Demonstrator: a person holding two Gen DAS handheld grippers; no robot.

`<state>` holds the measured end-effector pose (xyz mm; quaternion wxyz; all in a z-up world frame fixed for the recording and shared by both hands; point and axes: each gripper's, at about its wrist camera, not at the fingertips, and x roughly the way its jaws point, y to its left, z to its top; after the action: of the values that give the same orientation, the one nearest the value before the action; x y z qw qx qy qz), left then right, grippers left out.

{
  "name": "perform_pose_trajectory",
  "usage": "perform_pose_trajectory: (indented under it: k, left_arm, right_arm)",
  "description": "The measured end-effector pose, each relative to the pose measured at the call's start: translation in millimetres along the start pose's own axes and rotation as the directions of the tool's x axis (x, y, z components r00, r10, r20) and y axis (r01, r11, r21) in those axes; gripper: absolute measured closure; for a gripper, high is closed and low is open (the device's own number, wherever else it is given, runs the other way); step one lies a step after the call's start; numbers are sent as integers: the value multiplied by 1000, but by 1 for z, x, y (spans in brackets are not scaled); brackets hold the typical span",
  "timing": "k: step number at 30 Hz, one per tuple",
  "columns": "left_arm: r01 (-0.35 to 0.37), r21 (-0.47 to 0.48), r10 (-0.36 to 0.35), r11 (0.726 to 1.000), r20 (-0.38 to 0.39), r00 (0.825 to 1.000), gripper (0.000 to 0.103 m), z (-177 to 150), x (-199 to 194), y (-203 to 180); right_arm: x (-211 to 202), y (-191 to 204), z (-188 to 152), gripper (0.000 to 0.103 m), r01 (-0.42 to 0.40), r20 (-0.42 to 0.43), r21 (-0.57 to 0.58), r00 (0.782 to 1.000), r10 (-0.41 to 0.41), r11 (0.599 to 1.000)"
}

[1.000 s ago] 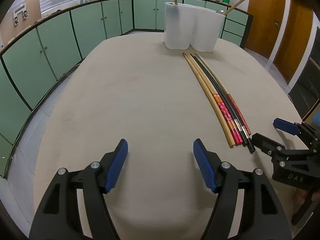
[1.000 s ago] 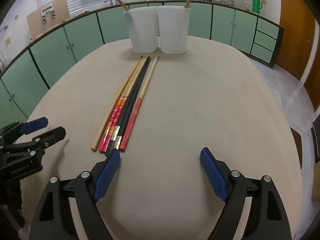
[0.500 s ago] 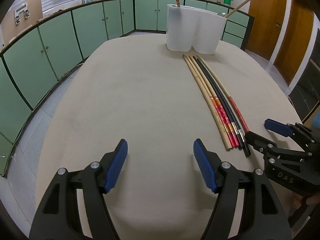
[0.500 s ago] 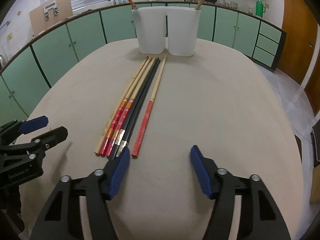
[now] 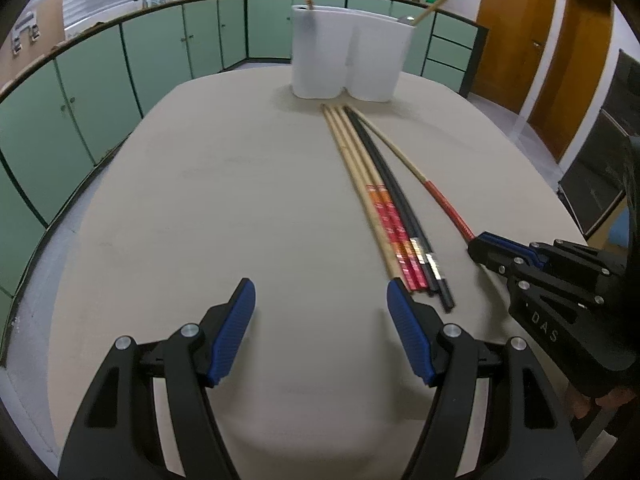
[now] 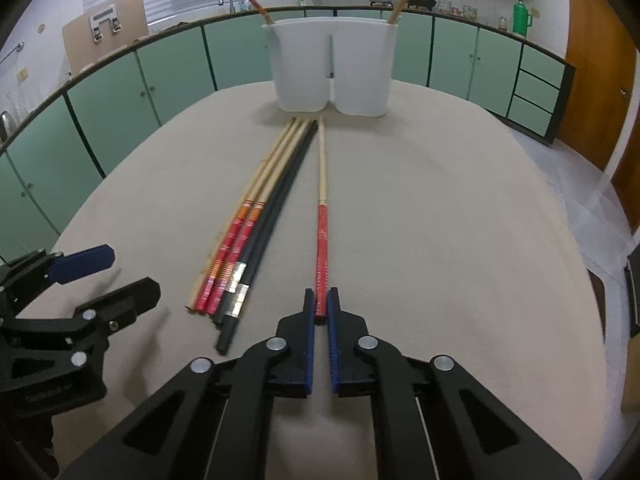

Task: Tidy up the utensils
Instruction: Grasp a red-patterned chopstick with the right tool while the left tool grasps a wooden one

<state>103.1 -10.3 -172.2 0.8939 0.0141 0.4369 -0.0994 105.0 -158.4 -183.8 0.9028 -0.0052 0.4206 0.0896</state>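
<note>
Several chopsticks [image 6: 256, 216] lie side by side on the beige table [image 6: 440, 220], pointing toward a white two-compartment holder [image 6: 332, 72] at the far end. My right gripper [image 6: 321, 304] is shut on the red-handled end of one chopstick [image 6: 321, 240], set apart to the right of the bundle. In the left wrist view the same chopstick [image 5: 440, 200] runs into the right gripper [image 5: 478, 246]. My left gripper [image 5: 320, 312] is open and empty, low over the table just left of the bundle [image 5: 384, 208]. The holder [image 5: 348, 52] has one chopstick standing in each compartment.
Green cabinets [image 5: 120, 80] curve around the room behind the table. Wooden doors [image 5: 520, 40] stand at the right. The table's edge curves close on the left [image 5: 80, 220] and right [image 6: 580, 240].
My right gripper moved forward and closed on the red-handled chopstick, which now lies apart from the bundle. The left gripper stayed open and moved slightly forward.
</note>
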Motion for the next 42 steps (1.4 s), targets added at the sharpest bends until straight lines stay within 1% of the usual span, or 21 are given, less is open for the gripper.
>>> perform_pose_trajectory:
  k: [6,10,13,19,24,25,26,27,29,30,31,32,38,42]
  left_arm:
    - [9,23,-9,1000,-11,1000,36,1,9,-15]
    - [-10,30,11,1000,-26,1000,36,2,18,-18]
    - [-33,45,34,998,-18,999,36,1,18,-19]
    - [-53,20,53,998,-18,998,36,0,14,-7]
    - [-48,15,48,999,-14,999,38,3,17,-9]
    - [-47,15,48,999,-12,999,40,3,17,-10]
    - [-44,15,44,999,-10,999,49,4,18,-11]
    - [-42,20,42,999,-4,999,53,5,18,-13]
    - [-34,26,34,999,2,999,74,4,17,-16]
    - [-25,26,25,999,2,1000,81,4,17,-17]
    - [-12,25,12,1000,2,1000,93,4,17,-18]
    - [4,23,-4,1000,1,1000,96,4,17,-19]
    - [-6,16,6,1000,11,1000,97,3,13,-19]
    - [-15,13,14,1000,40,999,97,8,1,-15]
  right_arm:
    - [-4,-18,-4,97,11,-1,33,1000,-11,999]
    - [-4,-21,-4,97,7,0,43,1000,-7,999]
    - [-4,-21,-4,97,6,1,43,1000,-6,999]
    - [-5,-21,-5,97,3,1,45,1000,-3,999]
    - [-6,-19,-5,97,2,-1,33,1000,-2,999]
    - [-5,-19,-5,97,2,-2,32,1000,-2,999]
    - [-5,-20,-5,97,0,-2,34,1000,0,999]
    - [-5,-20,-4,97,-4,-3,36,1000,4,999]
    - [-5,-22,-4,97,-8,-3,39,1000,8,999]
    - [-5,-22,-4,97,-8,-3,39,1000,8,999]
    - [-5,-22,-4,97,-8,-3,39,1000,8,999]
    - [-5,-22,-3,97,-8,-4,39,1000,8,999]
    - [-8,-24,-3,97,-9,4,34,1000,9,999]
    - [-21,-28,5,97,-18,39,41,999,17,999]
